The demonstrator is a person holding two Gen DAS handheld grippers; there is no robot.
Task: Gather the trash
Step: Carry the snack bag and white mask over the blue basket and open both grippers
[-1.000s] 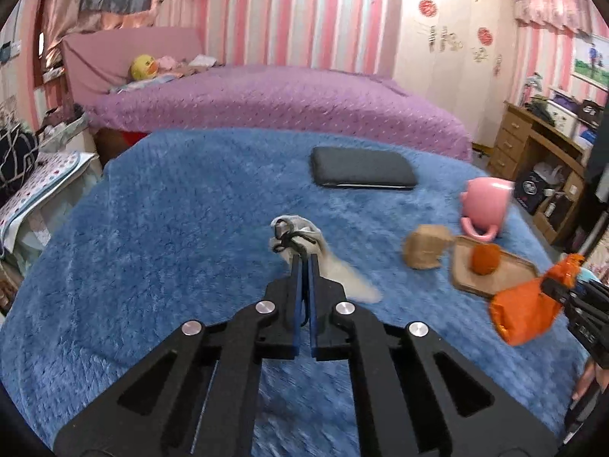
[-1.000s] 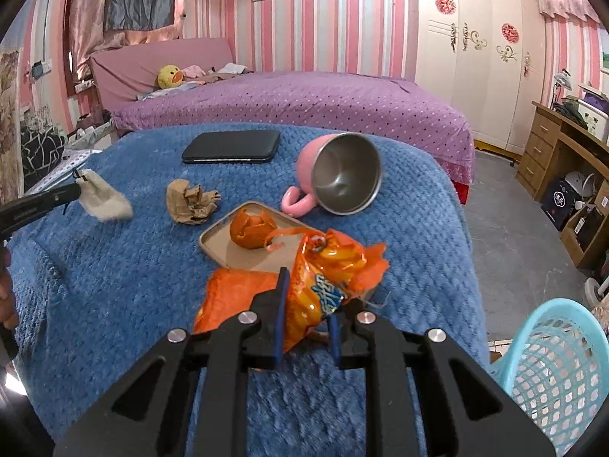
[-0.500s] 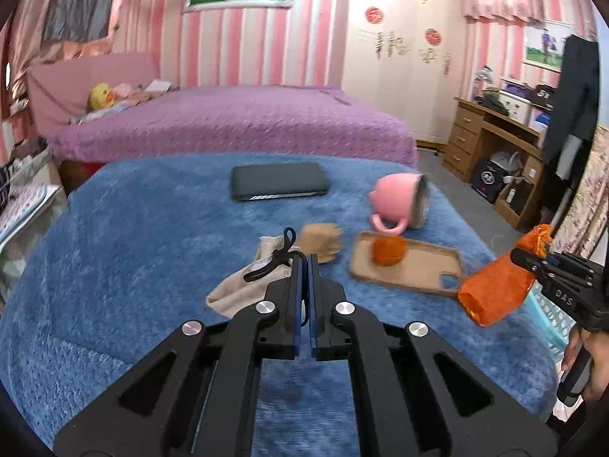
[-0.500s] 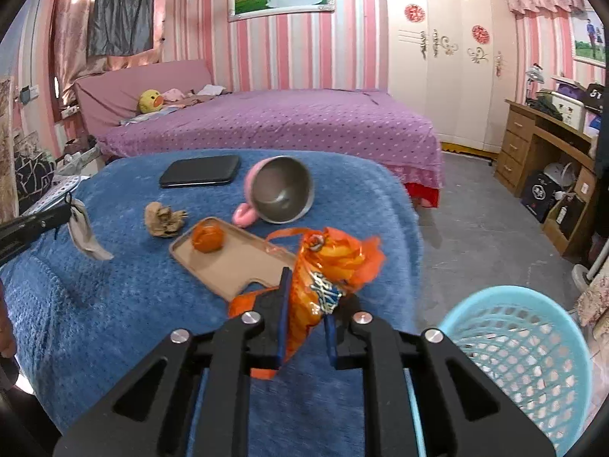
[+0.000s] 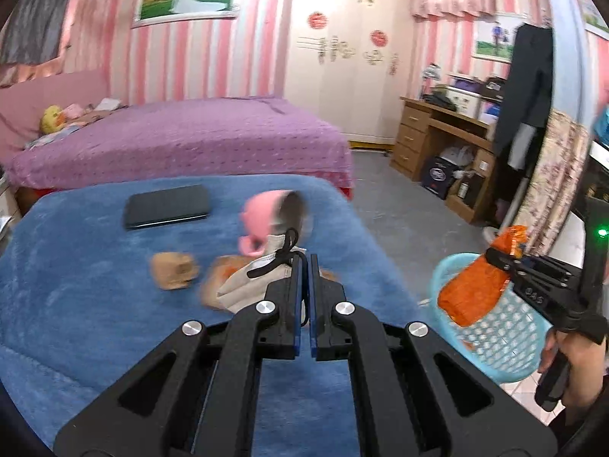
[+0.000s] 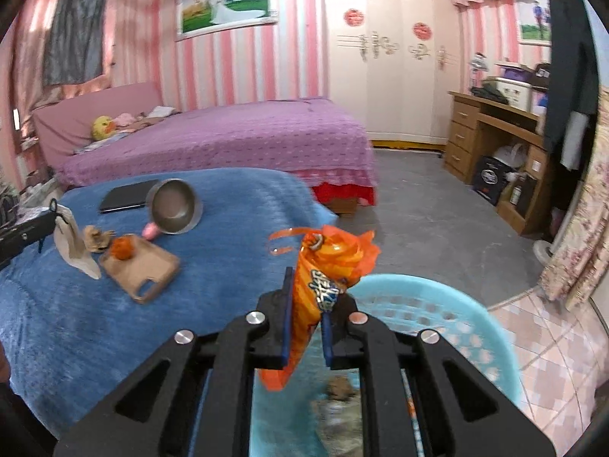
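Right claw grips orange snack bag upright, torn top up.

Blue blanket-covered bed, ahead-left of the right hand-held gripper, carries: dark flat case farthest, pink mug on its side, crumpled brown paper, and brown tray bearing orange peel.

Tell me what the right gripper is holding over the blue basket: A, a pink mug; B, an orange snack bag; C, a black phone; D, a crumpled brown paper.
B: the right gripper is shut on the orange snack bag, which hangs above the blue basket, while the mug, paper and phone lie on the blanket.
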